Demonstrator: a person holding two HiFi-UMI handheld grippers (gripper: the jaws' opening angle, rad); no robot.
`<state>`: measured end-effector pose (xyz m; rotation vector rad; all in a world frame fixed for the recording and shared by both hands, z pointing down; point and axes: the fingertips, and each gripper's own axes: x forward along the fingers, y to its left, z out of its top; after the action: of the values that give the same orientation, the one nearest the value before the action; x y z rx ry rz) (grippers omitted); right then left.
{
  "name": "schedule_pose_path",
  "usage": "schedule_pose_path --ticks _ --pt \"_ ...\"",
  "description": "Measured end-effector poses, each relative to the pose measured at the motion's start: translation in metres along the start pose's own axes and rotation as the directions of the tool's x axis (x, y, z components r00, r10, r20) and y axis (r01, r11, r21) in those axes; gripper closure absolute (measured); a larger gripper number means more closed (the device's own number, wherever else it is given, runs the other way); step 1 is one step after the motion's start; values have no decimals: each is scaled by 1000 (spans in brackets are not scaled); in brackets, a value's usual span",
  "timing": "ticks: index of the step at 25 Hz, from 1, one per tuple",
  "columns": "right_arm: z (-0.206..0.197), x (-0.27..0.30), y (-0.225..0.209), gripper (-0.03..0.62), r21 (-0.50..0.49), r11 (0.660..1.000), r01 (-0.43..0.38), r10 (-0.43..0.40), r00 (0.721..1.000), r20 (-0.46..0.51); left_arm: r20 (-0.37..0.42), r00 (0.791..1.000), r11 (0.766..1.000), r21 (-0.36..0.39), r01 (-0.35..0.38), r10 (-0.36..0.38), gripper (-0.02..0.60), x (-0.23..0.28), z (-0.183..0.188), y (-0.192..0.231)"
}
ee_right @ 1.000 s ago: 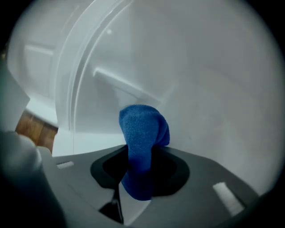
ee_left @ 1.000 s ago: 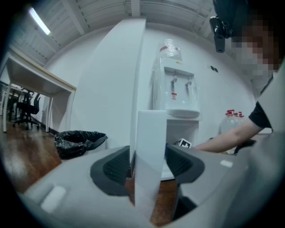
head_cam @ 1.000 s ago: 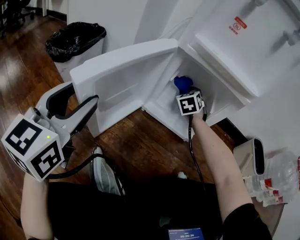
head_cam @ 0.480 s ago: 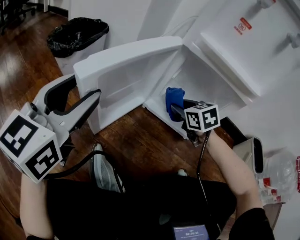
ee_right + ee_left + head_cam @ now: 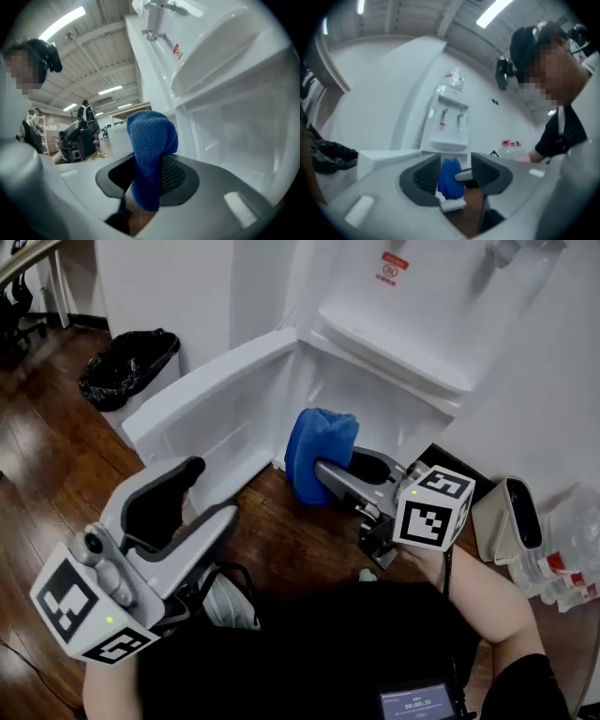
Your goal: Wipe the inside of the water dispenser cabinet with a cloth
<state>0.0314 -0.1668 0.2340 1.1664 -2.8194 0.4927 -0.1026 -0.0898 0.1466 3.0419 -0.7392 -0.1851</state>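
Head view showed the right gripper (image 5: 326,472) clamped on the cloth (image 5: 317,442). Both pads pinched the blue cloth, and its bunched upper part stood clear of the jaw tips. I confirmed the grip in the right gripper view: fabric filled the gap between the jaws and also hung below them.

Ahead of this gripper stood the cabinet (image 5: 394,418), with its door (image 5: 211,399) swung open on the side toward the left gripper (image 5: 211,491). The cloth was outside the cabinet, just in front of its lower edge and above the floor (image 5: 281,540). I could not tell whether it touched that edge.

The left gripper pointed toward the door, near the door's free edge and apart from it. Its jaws had just been closing, yet a gap remained between the pads and they gripped nothing. Left gripper view showed the cloth well beyond that gap. A bin (image 5: 127,367) stood beyond the door from this gripper.
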Motion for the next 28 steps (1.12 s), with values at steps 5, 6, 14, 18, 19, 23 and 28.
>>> schedule_pose_path --ticks 5,6,14,18,19,23,28 --pt "35 50 -80 464 -107 956 273 -263 960 101 -250 968 985 164 59 -16 377 31 -74 -24" --pt "47 54 -89 464 -127 943 307 -288 946 151 -260 965 984 165 74 -28 377 32 -78 -28" --pt "29 93 -122 467 -227 861 456 -418 887 196 -233 971 969 224 107 -53 377 30 -59 -34" --pt "-53 111 -146 468 -276 803 529 -536 842 53 -215 976 978 190 89 -48 377 28 -54 -29" --pt "-75 116 -153 468 -274 794 543 -563 827 10 -211 976 979 184 86 -46 377 27 -53 -28" --pt "-144 130 -169 468 -244 766 595 -632 767 -115 -227 973 978 189 90 -46 377 24 -54 -27" --pt "-162 112 -181 470 -117 761 638 -649 751 -124 -264 963 969 223 110 -49 377 19 -61 -22"
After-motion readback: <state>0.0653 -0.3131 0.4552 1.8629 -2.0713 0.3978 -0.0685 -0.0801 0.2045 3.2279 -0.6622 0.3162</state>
